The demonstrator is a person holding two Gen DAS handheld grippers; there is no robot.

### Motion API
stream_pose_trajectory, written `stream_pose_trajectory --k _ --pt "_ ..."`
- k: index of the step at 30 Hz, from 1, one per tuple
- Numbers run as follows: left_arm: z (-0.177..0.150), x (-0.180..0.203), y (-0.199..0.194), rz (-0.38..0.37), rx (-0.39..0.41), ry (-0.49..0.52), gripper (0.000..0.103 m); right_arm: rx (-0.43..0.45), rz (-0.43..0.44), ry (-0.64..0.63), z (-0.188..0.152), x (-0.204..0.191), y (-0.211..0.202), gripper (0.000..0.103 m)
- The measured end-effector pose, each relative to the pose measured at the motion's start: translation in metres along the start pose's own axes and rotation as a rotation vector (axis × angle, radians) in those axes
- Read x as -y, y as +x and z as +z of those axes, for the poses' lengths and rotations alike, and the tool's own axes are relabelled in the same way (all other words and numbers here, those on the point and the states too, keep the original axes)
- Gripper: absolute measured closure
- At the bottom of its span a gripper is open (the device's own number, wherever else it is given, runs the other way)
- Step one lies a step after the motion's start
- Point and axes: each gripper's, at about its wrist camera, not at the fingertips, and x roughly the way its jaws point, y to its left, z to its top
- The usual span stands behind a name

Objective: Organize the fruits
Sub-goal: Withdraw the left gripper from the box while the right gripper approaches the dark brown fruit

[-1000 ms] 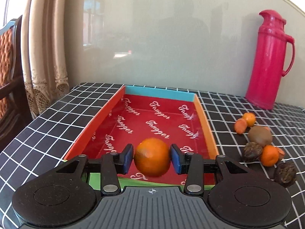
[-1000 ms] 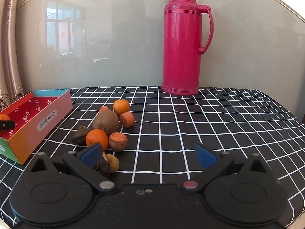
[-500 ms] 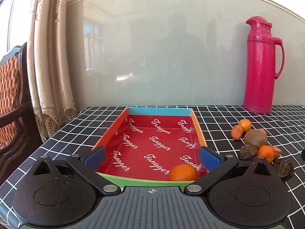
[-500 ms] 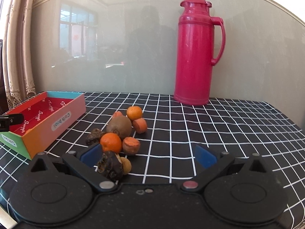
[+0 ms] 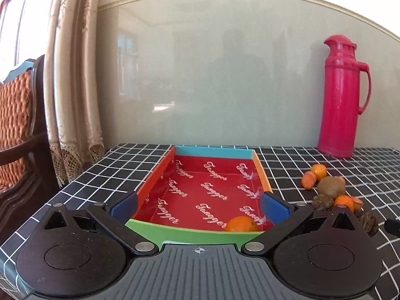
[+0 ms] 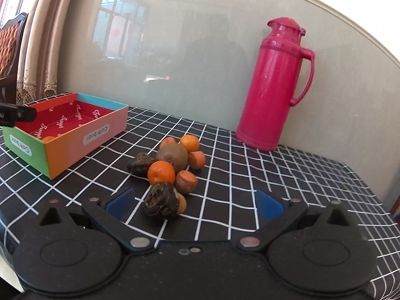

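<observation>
A red-lined box (image 5: 160, 182) with coloured walls lies in front of my left gripper (image 5: 199, 206), which is open and empty above its near end. One orange (image 5: 241, 224) lies inside the box at the near right corner. In the right wrist view the box (image 6: 75, 147) is at the left. A pile of fruit (image 6: 172, 167) lies on the table: a kiwi (image 6: 172, 156), small oranges, carrot-coloured pieces and dark wrinkled fruits. My right gripper (image 6: 195, 206) is open and empty, with a dark wrinkled fruit (image 6: 161, 201) between its fingers near the left one.
A pink thermos jug (image 6: 271, 85) stands at the back against the glossy wall; it also shows in the left wrist view (image 5: 343, 97). The black checked tablecloth (image 6: 287, 182) covers the table. A chair (image 5: 15, 130) and curtain (image 5: 72, 75) are at the left.
My left gripper opened and let the orange go into the box, then drew back and rose. My right gripper moved closer to the fruit pile, bringing the dark fruit between its fingers.
</observation>
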Motion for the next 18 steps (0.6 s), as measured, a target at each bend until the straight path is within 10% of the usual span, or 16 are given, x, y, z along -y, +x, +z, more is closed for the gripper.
stream_pose_trajectory --k 18 --pt "0.001 -0.014 0.0 0.027 -0.003 -0.046 0.0 -0.134 0.03 0.08 0.005 -0.026 0.035 0.052"
